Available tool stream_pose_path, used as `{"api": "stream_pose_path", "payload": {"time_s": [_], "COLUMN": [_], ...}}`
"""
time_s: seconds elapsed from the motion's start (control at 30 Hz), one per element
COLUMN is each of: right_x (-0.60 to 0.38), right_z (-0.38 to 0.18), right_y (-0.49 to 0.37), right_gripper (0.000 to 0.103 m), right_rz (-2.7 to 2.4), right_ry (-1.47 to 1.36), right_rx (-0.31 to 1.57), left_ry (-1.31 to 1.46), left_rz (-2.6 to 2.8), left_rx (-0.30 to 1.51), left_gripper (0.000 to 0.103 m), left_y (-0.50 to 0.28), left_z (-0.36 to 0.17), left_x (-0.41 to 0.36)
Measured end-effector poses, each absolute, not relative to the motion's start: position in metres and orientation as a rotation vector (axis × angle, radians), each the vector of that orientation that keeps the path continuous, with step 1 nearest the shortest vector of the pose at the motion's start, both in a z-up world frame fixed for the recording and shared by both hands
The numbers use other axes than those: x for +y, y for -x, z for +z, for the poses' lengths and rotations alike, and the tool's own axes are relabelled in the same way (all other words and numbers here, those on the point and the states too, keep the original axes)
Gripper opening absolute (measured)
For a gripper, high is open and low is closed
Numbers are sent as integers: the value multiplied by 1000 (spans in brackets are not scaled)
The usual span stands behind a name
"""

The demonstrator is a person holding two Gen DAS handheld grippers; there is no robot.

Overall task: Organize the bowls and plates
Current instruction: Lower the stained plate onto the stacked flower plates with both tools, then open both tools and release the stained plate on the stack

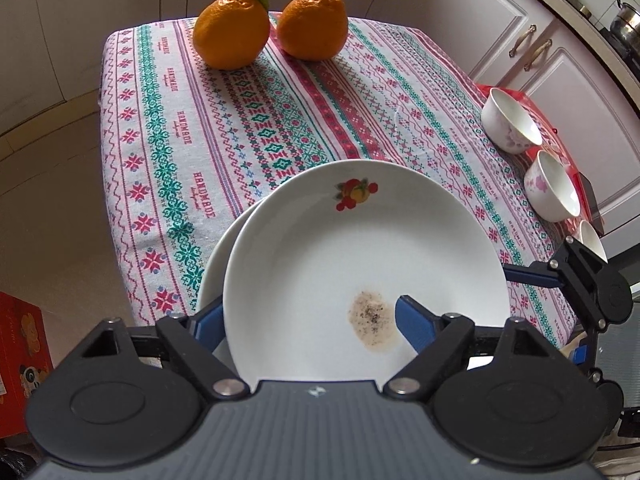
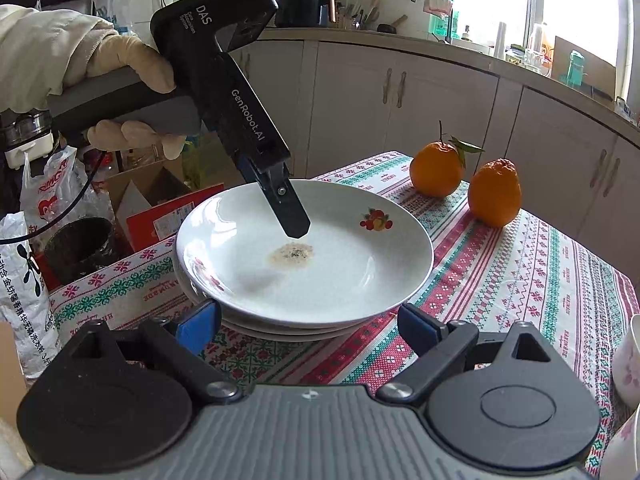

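On the patterned tablecloth (image 1: 256, 128), the top plate's (image 1: 320, 248) rim sits between the left gripper's (image 1: 308, 320) part-open jaws, untouched.

Daylight, bright, from the blown-out window (image 2: 540, 4) at upper right in the right wrist view. Soft shadows fall left of the oranges (image 1: 231, 31). Mild glare on the top plate (image 2: 360, 256). Strong fisheye bending at edges, dark corners. Focus sharp, no motion blur.
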State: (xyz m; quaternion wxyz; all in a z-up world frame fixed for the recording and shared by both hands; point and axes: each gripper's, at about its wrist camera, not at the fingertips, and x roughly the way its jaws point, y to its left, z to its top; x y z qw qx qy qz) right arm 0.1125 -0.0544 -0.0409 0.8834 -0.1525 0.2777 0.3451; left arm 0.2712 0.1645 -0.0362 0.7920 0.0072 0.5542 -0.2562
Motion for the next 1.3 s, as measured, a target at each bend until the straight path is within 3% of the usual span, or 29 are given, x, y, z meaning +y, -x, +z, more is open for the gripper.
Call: {"api": "stream_pose_path", "payload": {"time_s": [1.3], "right_x": [-57], "right_z": [-50], "right_y": [-124], "right_gripper": [96], "right_rz": [791], "right_ry": [284], "right_rx": [597], "left_ry": [29], "left_rz": [-501], "left_rx": [1161], "left_gripper": [86], "left_y": [-245], "left_z": [-27], "left_x": [177]}}
